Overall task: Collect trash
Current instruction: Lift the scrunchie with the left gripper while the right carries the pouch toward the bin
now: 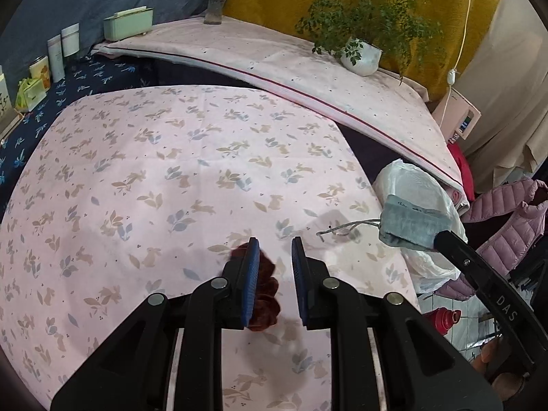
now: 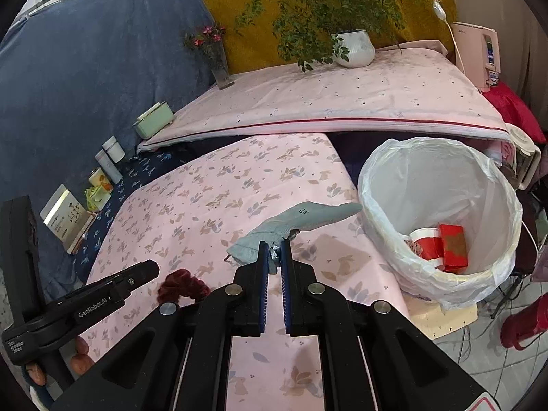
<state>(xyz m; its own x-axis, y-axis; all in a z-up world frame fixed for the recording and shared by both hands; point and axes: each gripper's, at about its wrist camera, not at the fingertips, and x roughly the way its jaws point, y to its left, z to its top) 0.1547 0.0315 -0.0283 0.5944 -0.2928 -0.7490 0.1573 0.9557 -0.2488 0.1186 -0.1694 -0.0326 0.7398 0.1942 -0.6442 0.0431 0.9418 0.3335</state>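
Observation:
A dark red scrunchie (image 1: 265, 291) lies on the pink rabbit-print tablecloth (image 1: 171, 171), between the open fingers of my left gripper (image 1: 275, 253), close against the left pad. It also shows in the right wrist view (image 2: 183, 282). My right gripper (image 2: 274, 251) is shut on a grey-blue sock (image 2: 301, 217) and holds it above the table, left of the bin. The sock also shows in the left wrist view (image 1: 411, 224). A white-lined trash bin (image 2: 441, 267) stands off the table's right edge, with red packaging and a paper cup (image 2: 441, 246) inside.
A raised pink-covered shelf (image 2: 342, 102) at the back carries a potted plant (image 2: 354, 48), a flower vase (image 2: 219, 65) and a green box (image 2: 154, 120). Small cartons and jars (image 2: 102, 174) line the dark blue cloth at left. A purple jacket (image 1: 507, 219) lies right.

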